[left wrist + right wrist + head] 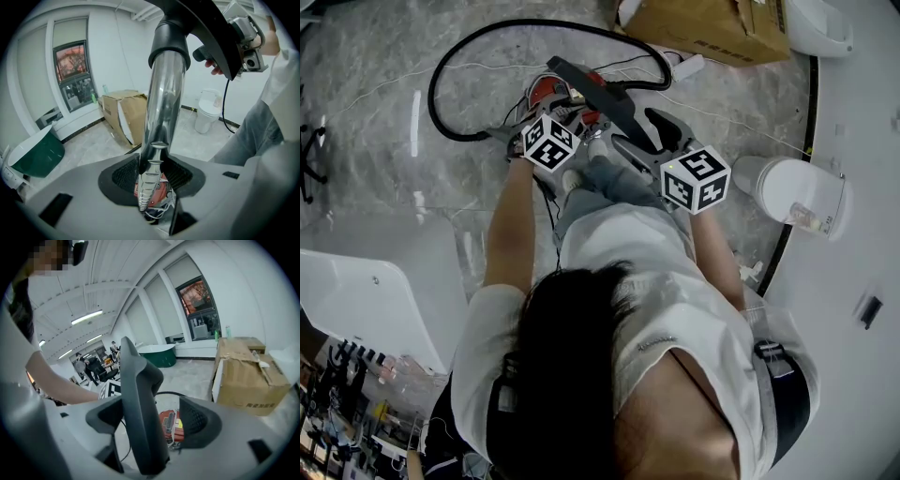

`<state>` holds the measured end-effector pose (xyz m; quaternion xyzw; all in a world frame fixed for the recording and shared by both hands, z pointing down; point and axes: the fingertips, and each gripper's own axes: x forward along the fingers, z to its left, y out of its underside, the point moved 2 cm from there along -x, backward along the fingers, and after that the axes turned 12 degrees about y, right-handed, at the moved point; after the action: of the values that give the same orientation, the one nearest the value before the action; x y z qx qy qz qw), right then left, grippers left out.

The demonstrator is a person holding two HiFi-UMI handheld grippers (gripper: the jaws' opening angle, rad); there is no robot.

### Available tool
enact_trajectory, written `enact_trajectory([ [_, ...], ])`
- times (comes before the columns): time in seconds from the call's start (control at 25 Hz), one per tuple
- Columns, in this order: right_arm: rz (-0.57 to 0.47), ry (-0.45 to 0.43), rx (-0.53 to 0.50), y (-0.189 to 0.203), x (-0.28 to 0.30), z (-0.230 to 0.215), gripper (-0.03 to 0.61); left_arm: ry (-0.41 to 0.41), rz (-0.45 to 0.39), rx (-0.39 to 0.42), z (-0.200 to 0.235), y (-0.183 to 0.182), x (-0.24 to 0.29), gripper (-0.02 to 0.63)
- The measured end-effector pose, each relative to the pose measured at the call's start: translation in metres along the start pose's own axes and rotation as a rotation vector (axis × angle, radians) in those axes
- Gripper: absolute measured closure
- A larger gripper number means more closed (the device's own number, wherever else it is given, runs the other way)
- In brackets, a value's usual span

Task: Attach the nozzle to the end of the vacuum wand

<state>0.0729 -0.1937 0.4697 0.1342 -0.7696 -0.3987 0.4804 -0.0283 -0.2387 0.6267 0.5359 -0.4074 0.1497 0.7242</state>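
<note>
Wand (164, 103) crosswise in left gripper (152, 176), nozzle (211, 42) end apparently up.

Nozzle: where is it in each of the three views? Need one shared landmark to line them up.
Head view: nozzle at top centre, lying diagonally.
Left gripper view: nozzle at upper right, slanting off above the chrome wand.
Right gripper view: nozzle at centre, upright between the open jaws of the right gripper.
Shared landmark: cardboard box.
</note>
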Motion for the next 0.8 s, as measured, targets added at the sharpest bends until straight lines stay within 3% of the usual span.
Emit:
enact_trajectory([
  [0.6,-0.108,-0.064,0.11,-0.014,-0.017,-0.002,0.221,-0.033,-0.026,-0.029,0.0,-0.001,0.001,0.457],
  [0.8,-0.13,-0.039,0.087,-0.019,-0.02,-0.003,0.221,-0.046,-0.03,-0.032,0.001,0.002,0.001,0.455],
])
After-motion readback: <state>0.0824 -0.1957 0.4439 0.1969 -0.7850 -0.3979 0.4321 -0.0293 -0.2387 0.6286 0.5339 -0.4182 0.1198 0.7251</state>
